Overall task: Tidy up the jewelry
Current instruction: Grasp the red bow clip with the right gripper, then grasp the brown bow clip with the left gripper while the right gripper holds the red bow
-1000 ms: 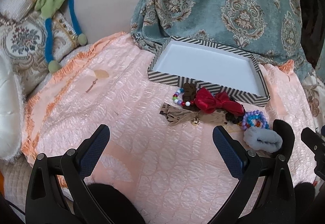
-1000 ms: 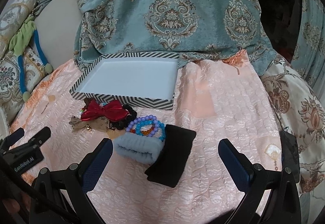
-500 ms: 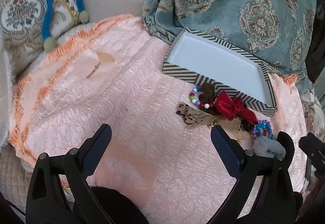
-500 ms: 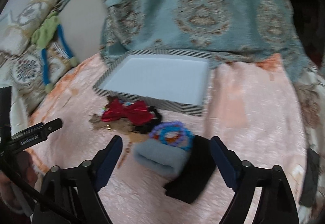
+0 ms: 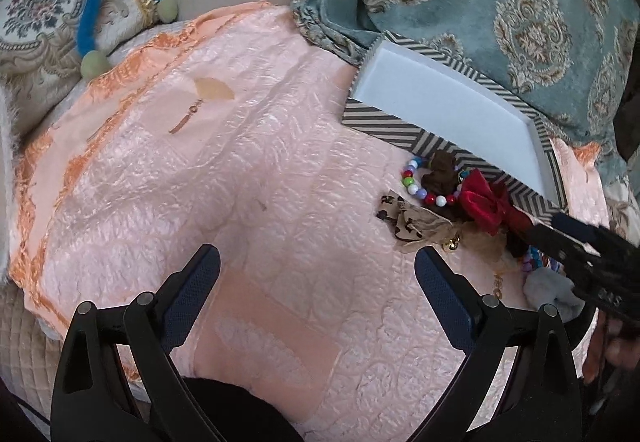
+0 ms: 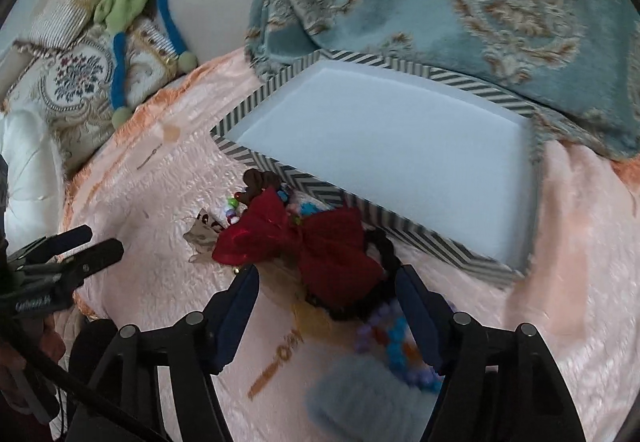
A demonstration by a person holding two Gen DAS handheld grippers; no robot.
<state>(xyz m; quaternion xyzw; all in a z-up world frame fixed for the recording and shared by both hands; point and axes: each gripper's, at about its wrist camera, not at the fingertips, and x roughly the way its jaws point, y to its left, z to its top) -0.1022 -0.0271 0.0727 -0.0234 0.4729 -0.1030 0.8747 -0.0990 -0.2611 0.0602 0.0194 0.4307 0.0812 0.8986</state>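
An empty striped tray (image 6: 352,201) (image 5: 384,123) lies on the pink quilt. Before it is a heap: a red bow (image 6: 308,242) (image 5: 486,203), a brown scrunchie (image 5: 440,175), a coloured bead bracelet (image 5: 414,187), a tan bow with a bell (image 5: 424,228), a black hair tie (image 6: 386,246), a purple-blue bead bracelet (image 6: 394,346) and a grey scrunchie (image 6: 356,394) (image 5: 552,290). My right gripper (image 6: 326,282) is open, its jaws on either side of the red bow's near edge. My left gripper (image 5: 318,274) is open and empty over bare quilt, left of the heap.
A teal patterned blanket (image 6: 460,1) is bunched behind the tray. Embroidered cushions (image 5: 40,5) and a green-blue soft toy (image 6: 132,1) lie at the far left. The pink quilt (image 5: 240,161) spreads to the left of the heap.
My right gripper has moved forward and down to the heap, its jaws narrowing around the red bow. My left gripper has drifted left, away from the heap.
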